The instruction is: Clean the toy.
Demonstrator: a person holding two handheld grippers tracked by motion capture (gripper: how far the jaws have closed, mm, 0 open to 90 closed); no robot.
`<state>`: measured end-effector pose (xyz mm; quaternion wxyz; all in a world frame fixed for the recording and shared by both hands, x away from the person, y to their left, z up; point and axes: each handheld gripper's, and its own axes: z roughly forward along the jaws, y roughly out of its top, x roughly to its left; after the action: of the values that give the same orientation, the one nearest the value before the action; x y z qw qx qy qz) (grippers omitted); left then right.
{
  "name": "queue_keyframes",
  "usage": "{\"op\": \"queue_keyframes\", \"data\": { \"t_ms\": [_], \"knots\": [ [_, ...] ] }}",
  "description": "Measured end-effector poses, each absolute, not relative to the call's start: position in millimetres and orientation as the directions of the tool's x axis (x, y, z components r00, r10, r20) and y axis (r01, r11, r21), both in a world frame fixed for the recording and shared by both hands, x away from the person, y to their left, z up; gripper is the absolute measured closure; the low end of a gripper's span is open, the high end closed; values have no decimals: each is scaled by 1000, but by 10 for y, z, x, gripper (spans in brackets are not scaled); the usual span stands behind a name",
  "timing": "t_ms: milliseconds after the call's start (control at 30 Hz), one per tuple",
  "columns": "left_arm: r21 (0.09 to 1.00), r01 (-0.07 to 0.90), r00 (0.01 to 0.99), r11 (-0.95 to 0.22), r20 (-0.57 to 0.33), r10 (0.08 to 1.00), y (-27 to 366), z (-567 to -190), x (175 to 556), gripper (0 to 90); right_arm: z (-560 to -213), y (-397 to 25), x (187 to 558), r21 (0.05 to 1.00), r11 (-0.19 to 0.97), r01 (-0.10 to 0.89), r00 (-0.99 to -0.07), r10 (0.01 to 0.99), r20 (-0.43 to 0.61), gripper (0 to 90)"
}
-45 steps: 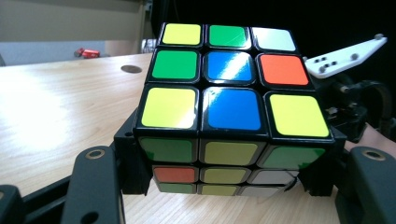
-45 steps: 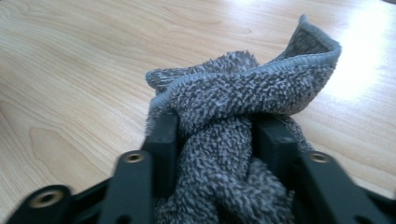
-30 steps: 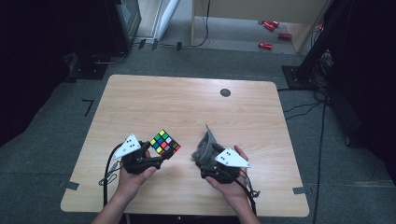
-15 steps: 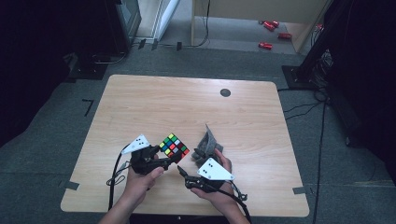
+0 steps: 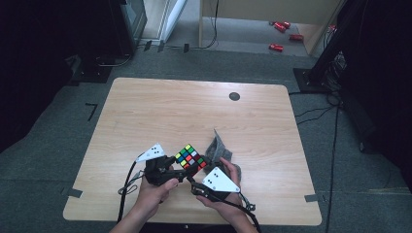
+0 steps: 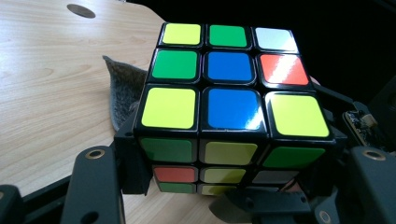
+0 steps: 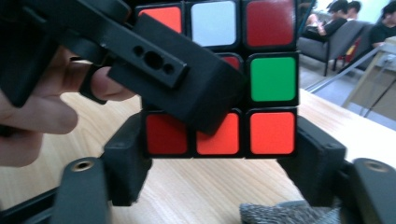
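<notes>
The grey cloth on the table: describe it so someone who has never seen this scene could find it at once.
Start from the wooden table and go to its near edge, where two hands meet. The left gripper and right gripper both clamp a puzzle cube there. Just right of the cube, the grey cloth stands in a crumpled peak, the one soft, dull thing beside bright stickers.

Puzzle cube (image 6: 231,109): black frame, glossy stickers. Upper face, left gripper view: yellow-green-white, green-blue-red, yellow-blue-yellow. Face in right gripper view: white, dark red, green, bottom row red-orange. Cloth (image 5: 217,150): grey, fuzzy. Bench (image 5: 160,111): light wood grain, dark round spot. Jaws: matte black. Gripper plates: pale grey, black dots.
</notes>
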<state>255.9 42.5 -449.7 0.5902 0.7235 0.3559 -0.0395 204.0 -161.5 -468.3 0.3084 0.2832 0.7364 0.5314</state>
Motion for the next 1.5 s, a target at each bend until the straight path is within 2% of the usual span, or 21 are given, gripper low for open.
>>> {"op": "queue_keyframes", "data": {
  "t_ms": [167, 467, 667, 800, 867, 1000, 1167, 1200, 1233, 1267, 1367, 1500],
  "knots": [
    [819, 572, 743, -40, -497, 448, 437, -4504, 2580, 341, -4673, -1605, 2009, 954, 292, 68, -631, 753, -185, 341],
    [848, 529, 758, -27, -457, 466, 490, -4467, 2586, 311, -4683, -1624, 2020, 949, 303, 83, -642, 745, -181, 345],
    [862, 505, 754, 44, -465, 464, 665, -4395, 2626, 307, -4695, -1688, 2067, 942, 313, 124, -615, 769, -174, 345],
    [884, 465, 768, 58, -435, 471, 771, -4359, 2640, 299, -4675, -1767, 2115, 936, 306, 172, -574, 803, -157, 345],
    [901, 433, 777, 35, -393, 491, 795, -4360, 2641, 289, -4652, -1825, 2142, 937, 293, 193, -562, 815, -139, 345],
    [937, 343, 797, -65, -254, 549, 777, -4395, 2618, 271, -4582, -1939, 2172, 940, 257, 227, -547, 832, -95, 345],
    [951, 263, 817, -161, -131, 561, 693, -4429, 2562, 248, -4457, -2068, 2183, 943, 196, 270, -583, 812, -2, 345],
    [952, 236, 823, -192, -91, 561, 665, -4435, 2541, 240, -4430, -2086, 2183, 942, 185, 280, -592, 806, 18, 345],
    [945, 190, 830, -266, -10, 558, 596, -4455, 2504, 185, -4384, -2102, 2180, 939, 175, 295, -603, 797, 41, 345],
    [945, 190, 830, -266, -10, 558, 596, -4455, 2504, 167, -4364, -2099, 2173, 937, 170, 306, -603, 796, 53, 345],
    [928, 105, 835, -359, 114, 539, 489, -4515, 2432, 153, -4331, -2085, 2160, 931, 163, 326, -606, 792, 74, 345],
    [916, 65, 812, -395, 182, 555, 412, -4576, 2392, 137, -4287, -2034, 2146, 920, 162, 356, -634, 765, 110, 345]
  ]
}}
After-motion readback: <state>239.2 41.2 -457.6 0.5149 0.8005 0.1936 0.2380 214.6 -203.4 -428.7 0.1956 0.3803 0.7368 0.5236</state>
